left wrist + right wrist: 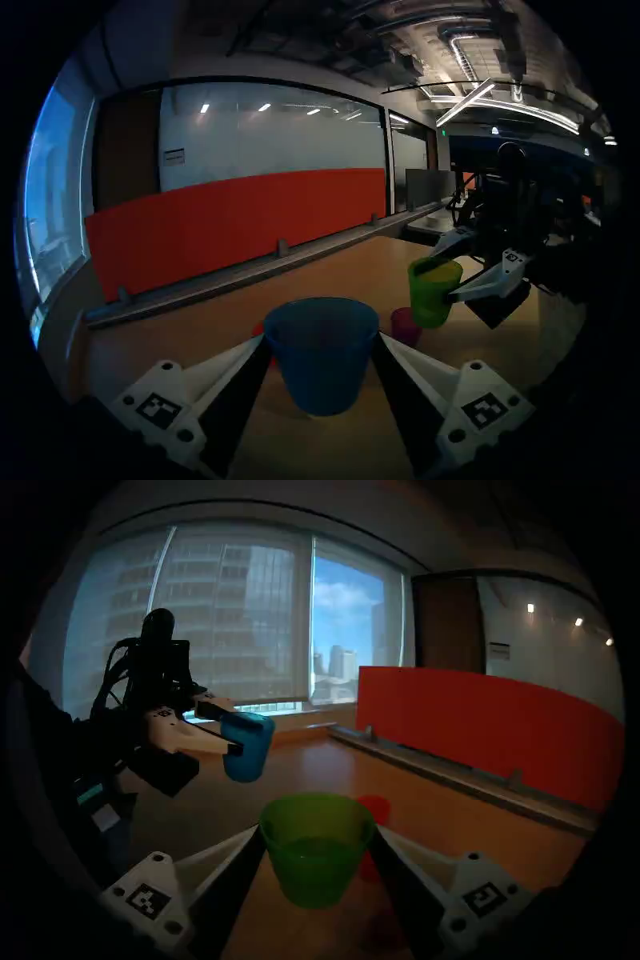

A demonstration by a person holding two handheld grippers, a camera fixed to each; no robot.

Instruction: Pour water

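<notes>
**Desk:** What's in shot?

**Photographer:** A long table [344, 272] runs beside a red partition [240, 224]. Above it, the left gripper [322, 352] clamps a blue cup [322, 364] between both fingers. The right gripper [318, 840] likewise grips a green cup [316, 860]. Both cups are held clear of the table and apart from each other. A small red cup [374, 808] stands on the table just behind the green cup.

**Desk:** And the water?

**Photographer:** Liquid seems to sit low in the green cup. The blue cup's inside cannot be read.

**Desk:** What could go wrong?

**Photographer:** A pour begun with the rims this far apart would likely wet the table. Tilting too fast could overshoot the blue cup's rim. If the plastic flexes under the squeeze, a cup may twist or slip. A low swing could knock the red cup over.
</notes>
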